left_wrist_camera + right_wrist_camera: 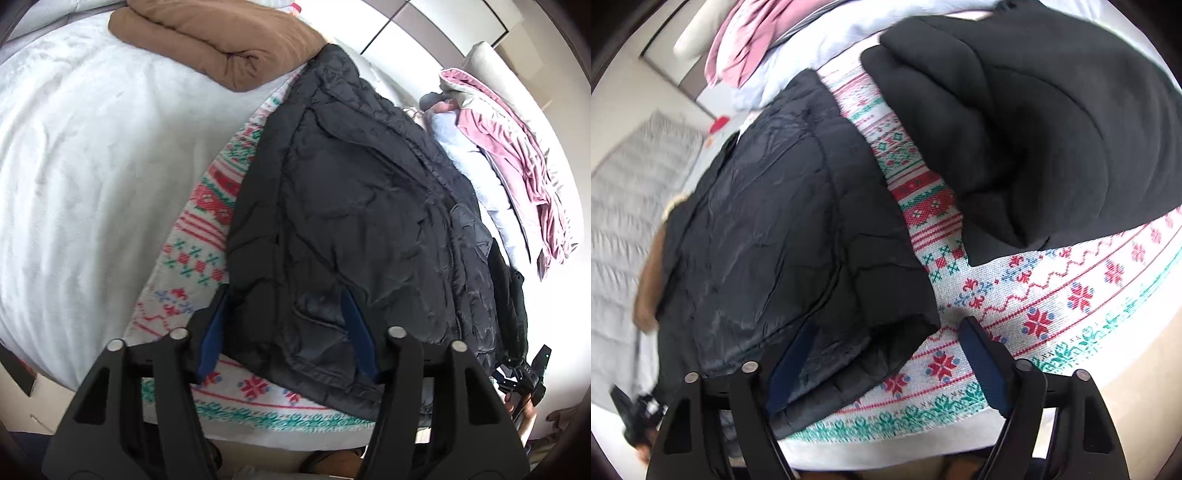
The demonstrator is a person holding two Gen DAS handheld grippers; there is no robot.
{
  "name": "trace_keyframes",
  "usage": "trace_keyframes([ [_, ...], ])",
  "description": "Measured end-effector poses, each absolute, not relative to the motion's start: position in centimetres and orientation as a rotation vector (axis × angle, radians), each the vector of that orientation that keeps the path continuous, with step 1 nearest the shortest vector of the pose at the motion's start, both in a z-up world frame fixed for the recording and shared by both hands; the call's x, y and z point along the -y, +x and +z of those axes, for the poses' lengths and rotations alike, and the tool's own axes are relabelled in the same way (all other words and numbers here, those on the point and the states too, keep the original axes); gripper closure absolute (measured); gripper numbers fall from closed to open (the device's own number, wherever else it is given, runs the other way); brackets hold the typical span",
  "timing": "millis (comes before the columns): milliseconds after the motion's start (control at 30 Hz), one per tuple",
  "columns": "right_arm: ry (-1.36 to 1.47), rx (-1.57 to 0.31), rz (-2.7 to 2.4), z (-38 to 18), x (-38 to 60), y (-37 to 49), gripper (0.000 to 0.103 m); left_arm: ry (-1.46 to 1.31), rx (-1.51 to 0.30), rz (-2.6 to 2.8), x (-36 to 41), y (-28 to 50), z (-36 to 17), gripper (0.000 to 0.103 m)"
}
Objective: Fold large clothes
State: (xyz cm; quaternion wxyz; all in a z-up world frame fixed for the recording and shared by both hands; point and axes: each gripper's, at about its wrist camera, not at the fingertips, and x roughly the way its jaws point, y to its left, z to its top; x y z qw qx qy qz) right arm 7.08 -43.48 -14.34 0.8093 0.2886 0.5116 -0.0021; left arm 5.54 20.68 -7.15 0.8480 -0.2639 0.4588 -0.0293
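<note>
That quilted jacket (pixel 343 206) looked puffy, light and slippery, so its hem corners seemed the best hold. Both the left gripper (pixel 286 325) and right gripper (pixel 886 354) had jaws apart, straddling the hem, not clamped yet.

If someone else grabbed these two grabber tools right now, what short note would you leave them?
Left gripper: jaws straddle the near hem corner of the dark quilted jacket, not visibly clamped.
Right gripper: jaws apart over the jacket's other near corner, one finger on the jacket, the other over the patterned blanket.
Jacket lies spread flat on the blanket. A black garment lies beside it.
Done: jacket laid out. Left: grip both corners, fold.
</note>
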Motion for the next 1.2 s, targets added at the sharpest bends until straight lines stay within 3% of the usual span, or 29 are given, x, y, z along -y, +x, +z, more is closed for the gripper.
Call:
trace_keyframes([
  [33,0.623,-1.074,0.001,-14.3,43.4,7.0,0.032,-0.553,-0.966,-0.071,-20.5,5.6,-7.2,0.058],
  [100,0.650,-1.067,0.029,-14.5,43.3,7.1,0.060,-0.540,-0.976,-0.068,-20.2,5.7,-7.5,0.068],
  [167,0.695,-1.081,0.060,-15.1,43.2,7.1,0.072,-0.551,-0.978,-0.067,-20.2,5.8,-7.8,0.069],
  [267,0.736,-1.070,0.073,-15.3,43.5,7.1,0.073,-0.603,-0.981,-0.074,-20.7,5.7,-8.0,0.066],
  [333,0.789,-1.067,0.109,-15.5,43.8,7.0,0.071,-0.670,-0.984,-0.103,-21.1,5.7,-8.5,0.055],
  [467,0.816,-1.053,0.124,-15.9,43.7,7.0,0.074,-0.669,-0.970,-0.106,-20.6,5.7,-8.4,0.056],
  [500,0.808,-1.044,0.124,-15.8,43.7,6.9,0.085,-0.655,-0.966,-0.096,-20.5,5.7,-8.4,0.073],
  [533,0.808,-1.028,0.130,-15.6,43.8,6.9,0.090,-0.636,-0.965,-0.089,-20.2,5.6,-8.3,0.082],
  [600,0.829,-1.009,0.138,-15.3,44.1,6.8,0.093,-0.642,-0.948,-0.092,-20.0,5.5,-8.0,0.088],
  [700,0.856,-0.972,0.151,-14.7,44.8,6.2,0.093,-0.677,-0.900,-0.111,-20.3,4.8,-7.1,0.089],
  [800,0.853,-0.976,0.163,-14.7,44.9,6.1,0.089,-0.714,-0.918,-0.115,-20.6,5.0,-7.5,0.083],
  [900,0.909,-0.993,0.148,-15.6,45.3,6.3,0.083,-0.788,-0.966,-0.110,-21.3,5.4,-8.7,0.066],
  [967,0.935,-0.992,0.145,-16.1,45.4,6.7,0.082,-0.830,-0.954,-0.132,-21.5,5.4,-8.9,0.065],
  [1000,0.930,-0.987,0.147,-16.0,45.4,6.7,0.088,-0.818,-0.950,-0.136,-21.4,5.3,-8.7,0.068],
  [1033,0.904,-0.977,0.147,-15.6,45.2,6.6,0.091,-0.782,-0.944,-0.132,-21.1,5.3,-8.5,0.089],
  [1200,0.821,-0.865,0.177,-11.7,44.6,5.4,0.098,-0.682,-0.886,-0.116,-20.1,4.5,-6.6,0.093],
])
